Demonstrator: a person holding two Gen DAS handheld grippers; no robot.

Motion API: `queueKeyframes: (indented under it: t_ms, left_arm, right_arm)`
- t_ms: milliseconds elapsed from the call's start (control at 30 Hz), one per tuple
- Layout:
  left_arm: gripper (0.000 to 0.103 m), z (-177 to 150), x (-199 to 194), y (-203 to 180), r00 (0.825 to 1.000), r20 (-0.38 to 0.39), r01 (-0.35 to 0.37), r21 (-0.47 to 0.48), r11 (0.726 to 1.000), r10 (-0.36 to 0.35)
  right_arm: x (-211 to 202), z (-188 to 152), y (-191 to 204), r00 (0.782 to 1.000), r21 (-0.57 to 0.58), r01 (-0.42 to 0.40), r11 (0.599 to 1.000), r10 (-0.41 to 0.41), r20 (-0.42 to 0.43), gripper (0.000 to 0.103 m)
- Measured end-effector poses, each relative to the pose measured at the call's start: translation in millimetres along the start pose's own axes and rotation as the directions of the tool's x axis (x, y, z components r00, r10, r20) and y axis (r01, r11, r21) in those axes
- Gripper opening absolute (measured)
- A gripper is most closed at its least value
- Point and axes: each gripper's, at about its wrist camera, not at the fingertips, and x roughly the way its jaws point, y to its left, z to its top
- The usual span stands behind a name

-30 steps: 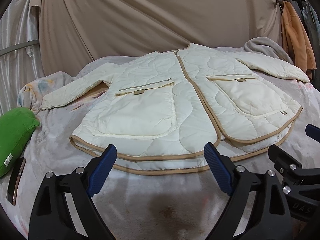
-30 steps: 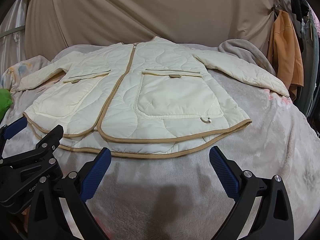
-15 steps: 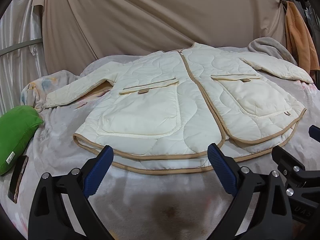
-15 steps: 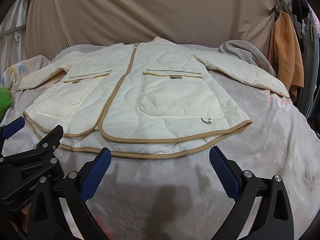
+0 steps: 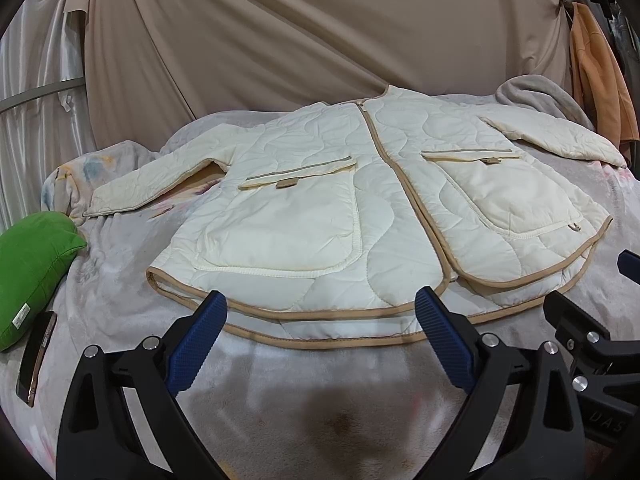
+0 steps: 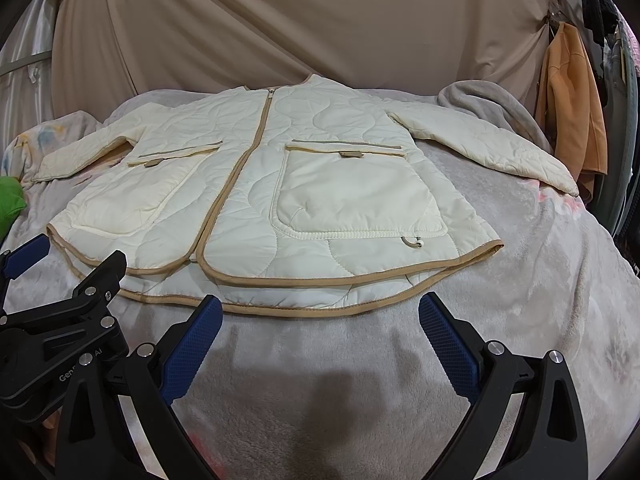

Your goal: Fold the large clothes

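Note:
A cream quilted jacket (image 5: pixel 360 216) with tan trim lies flat, front up, on a grey blanket, sleeves spread to both sides; it also shows in the right wrist view (image 6: pixel 280 196). My left gripper (image 5: pixel 320 332) is open and empty, hovering just before the jacket's hem (image 5: pixel 320 314). My right gripper (image 6: pixel 320 332) is open and empty, also just short of the hem (image 6: pixel 304 310), to the right of the left gripper. Each gripper shows at the edge of the other's view.
The grey blanket (image 5: pixel 280 400) covers a bed. A green pillow (image 5: pixel 32 264) and a phone (image 5: pixel 34 360) lie at the left. A grey cloth (image 6: pixel 480 108) is bunched at the back right. An orange garment (image 6: pixel 572 108) hangs at the right. A beige curtain (image 5: pixel 280 32) hangs behind.
Both grippers have shifted slightly; the jacket sits a little higher and more to the right in the left wrist view. Jaws stay open. The jacket has not moved.

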Motion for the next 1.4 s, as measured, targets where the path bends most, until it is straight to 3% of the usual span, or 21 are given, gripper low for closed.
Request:
queueKeyframes:
  t_ms: [600, 767, 900, 967, 1100, 1200, 1300, 1400]
  left_arm:
    - [0.093, 0, -1, 1, 1.0, -0.002, 0.002, 0.0, 1.0, -0.002]
    - [0.093, 18, -13, 25, 0.998, 0.024, 0.059, -0.041, 0.997, -0.058]
    - [0.094, 57, -6, 64, 0.995, 0.039, 0.095, -0.066, 0.993, -0.092]
    - [0.095, 76, 6, 78, 0.994, 0.046, 0.102, -0.079, 0.992, -0.098]
    - [0.095, 108, 45, 96, 0.998, 0.051, 0.051, -0.08, 0.995, -0.047]
    - [0.095, 126, 83, 110, 0.998, 0.019, 0.063, -0.138, 0.988, -0.061]
    - [0.095, 137, 121, 123, 0.996, -0.049, 0.068, -0.202, 0.977, -0.079]
    - [0.095, 146, 152, 126, 0.994, -0.094, 0.043, -0.207, 0.977, -0.063]
  right_arm:
    - [1, 0, 0, 1.0, 0.005, -0.005, 1.0, 0.005, -0.008, 0.097]
    - [-4, 10, -24, 0.998, 0.066, -0.062, 0.996, 0.063, -0.002, 0.096]
    - [6, 47, -88, 0.999, 0.071, 0.039, 0.997, -0.04, 0.002, 0.096]
    - [24, 73, -139, 0.994, 0.095, 0.11, 0.989, -0.109, -0.014, 0.096]
    - [75, 111, -256, 0.991, 0.289, 0.127, 0.949, -0.109, -0.08, 0.096]
    - [113, 126, -338, 0.989, 0.457, 0.146, 0.877, -0.116, -0.094, 0.095]
    - [150, 127, -410, 0.991, 0.636, 0.13, 0.76, -0.089, -0.097, 0.091]
    - [178, 122, -451, 0.992, 0.737, 0.124, 0.664, -0.066, -0.107, 0.084]
